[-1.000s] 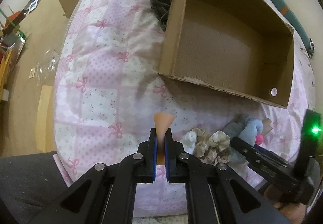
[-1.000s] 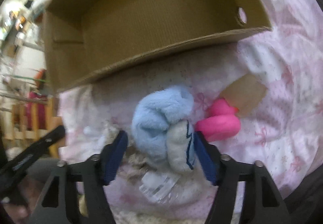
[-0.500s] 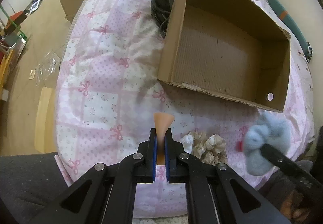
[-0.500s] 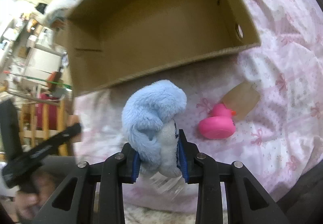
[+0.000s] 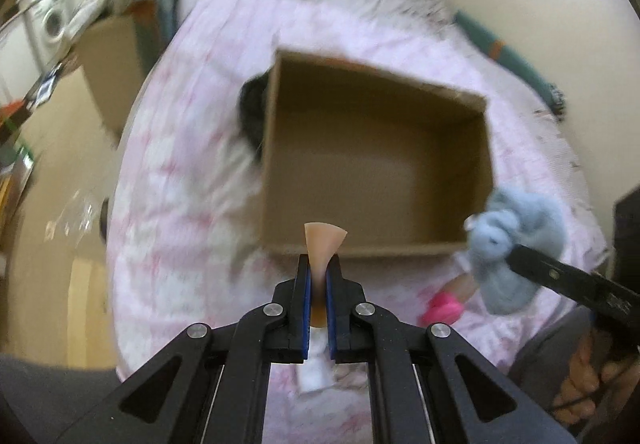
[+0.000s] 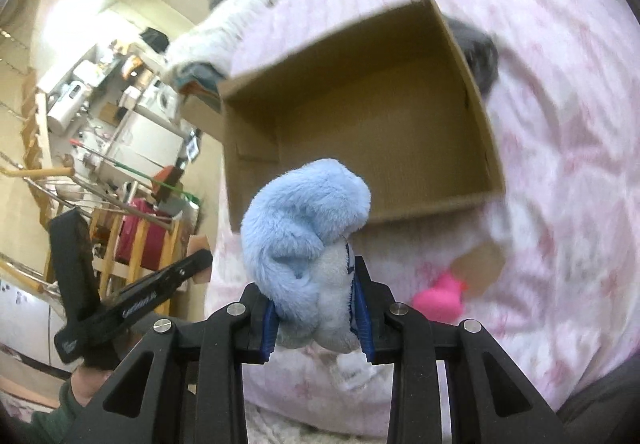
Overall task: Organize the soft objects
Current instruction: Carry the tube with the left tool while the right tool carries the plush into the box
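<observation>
A fluffy blue plush (image 6: 304, 240) hung squeezed above the bed, near the open, empty box (image 6: 360, 124); a pink duck (image 6: 438, 298) lay beside.

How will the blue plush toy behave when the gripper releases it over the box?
The blue plush toy bulges around the right gripper, so it is probably soft and springy. It looks light and should drop limply into the cardboard box, hardly rolling.

- A pink patterned bedspread (image 5: 180, 172) is covering the bed.
- A dark bundle (image 5: 251, 116) is lying against the far outer wall of the cardboard carton.
- A washing machine (image 5: 50, 24) is standing off to the left, blurred.
- A red cloth (image 6: 138, 240) is hanging on a wooden rack (image 6: 138, 256).
</observation>
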`<act>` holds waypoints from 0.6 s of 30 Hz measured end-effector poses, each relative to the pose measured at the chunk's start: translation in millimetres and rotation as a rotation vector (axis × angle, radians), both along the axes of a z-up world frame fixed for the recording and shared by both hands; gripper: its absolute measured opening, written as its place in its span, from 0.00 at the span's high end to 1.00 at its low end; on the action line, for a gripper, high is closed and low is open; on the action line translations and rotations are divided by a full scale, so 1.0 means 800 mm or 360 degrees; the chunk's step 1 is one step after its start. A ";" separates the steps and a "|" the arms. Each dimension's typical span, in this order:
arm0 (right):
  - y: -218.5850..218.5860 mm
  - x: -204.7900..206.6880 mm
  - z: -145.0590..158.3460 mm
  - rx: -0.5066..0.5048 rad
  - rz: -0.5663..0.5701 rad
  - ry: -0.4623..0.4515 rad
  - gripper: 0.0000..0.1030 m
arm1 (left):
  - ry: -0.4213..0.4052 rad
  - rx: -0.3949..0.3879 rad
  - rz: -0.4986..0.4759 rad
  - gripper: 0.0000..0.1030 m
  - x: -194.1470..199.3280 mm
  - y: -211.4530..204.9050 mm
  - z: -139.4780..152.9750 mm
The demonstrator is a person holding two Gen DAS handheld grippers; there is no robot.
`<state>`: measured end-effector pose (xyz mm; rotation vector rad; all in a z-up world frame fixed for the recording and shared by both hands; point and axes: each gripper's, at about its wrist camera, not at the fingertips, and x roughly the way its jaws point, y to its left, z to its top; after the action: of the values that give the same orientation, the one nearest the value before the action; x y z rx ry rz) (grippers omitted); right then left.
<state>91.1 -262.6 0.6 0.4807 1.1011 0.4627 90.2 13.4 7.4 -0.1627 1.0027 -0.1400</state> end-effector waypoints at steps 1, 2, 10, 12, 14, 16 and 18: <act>-0.005 0.004 0.007 0.0010 -0.0005 -0.0031 0.67 | -0.0033 0.0040 -0.0016 0.94 0.006 -0.005 0.008; -0.006 0.007 0.012 0.0007 -0.0008 -0.0056 0.67 | -0.0047 0.0074 -0.0020 0.94 0.013 -0.009 0.012; -0.012 0.056 0.018 -0.0094 -0.0004 -0.0195 0.67 | -0.0064 0.0155 0.0030 0.94 0.071 -0.019 0.002; -0.003 0.069 0.003 -0.0101 -0.0006 -0.0184 0.67 | -0.0018 0.0137 0.0022 0.94 0.087 -0.021 -0.015; -0.001 0.073 -0.015 -0.0070 -0.0013 -0.0144 0.67 | -0.0010 0.0138 0.0034 0.94 0.094 -0.022 -0.031; 0.003 0.073 -0.031 -0.0115 -0.0025 -0.0116 0.67 | -0.0012 0.0149 0.0043 0.94 0.098 -0.022 -0.044; 0.014 0.077 -0.039 -0.0156 -0.0011 -0.0105 0.67 | 0.0002 0.0129 0.0044 0.94 0.101 -0.020 -0.056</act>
<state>152.4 -251.3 -30.3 0.3806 1.0531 0.4135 170.7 -2.4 -37.3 -0.1025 1.0051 -0.0737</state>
